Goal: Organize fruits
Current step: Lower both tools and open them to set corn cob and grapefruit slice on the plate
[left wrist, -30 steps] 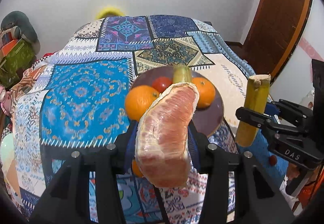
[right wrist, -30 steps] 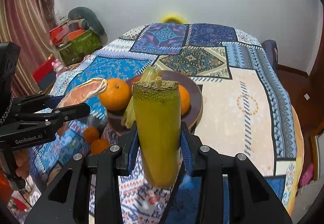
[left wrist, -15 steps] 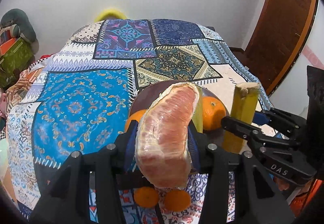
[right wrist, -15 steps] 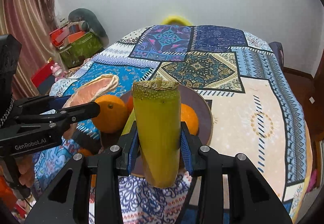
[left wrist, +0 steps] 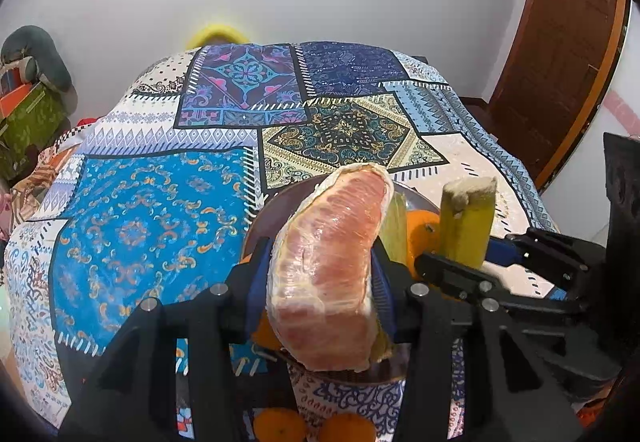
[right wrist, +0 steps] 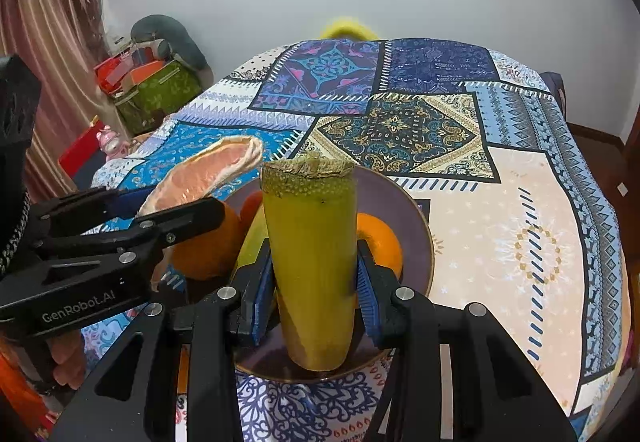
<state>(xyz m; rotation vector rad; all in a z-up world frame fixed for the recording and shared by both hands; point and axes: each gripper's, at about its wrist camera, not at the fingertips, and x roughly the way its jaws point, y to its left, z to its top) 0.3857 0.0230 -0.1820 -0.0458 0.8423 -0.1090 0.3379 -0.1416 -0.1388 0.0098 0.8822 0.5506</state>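
Patchwork-patterned tablecloth (right wrist: pixel 520 226) carries the round brown plate (right wrist: pixel 416 218) of oranges below me, so I lower my right gripper (right wrist: pixel 316 294), clamped on the yellow-green cut cane segment (right wrist: pixel 310 262), and my left gripper (left wrist: pixel 320 290), clamped on the pink peeled pomelo wedge (left wrist: pixel 328 274), into bare plate areas before releasing.

Two close, downward views sharing plate (left wrist: pixel 276 202)

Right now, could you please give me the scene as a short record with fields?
left gripper: shut on pomelo segment
right gripper: shut on sugarcane piece
plate: brown, on patchwork cloth, holds oranges and other fruit
loose fruit: two small oranges on the cloth, near side of the plate
held items: both above the plate
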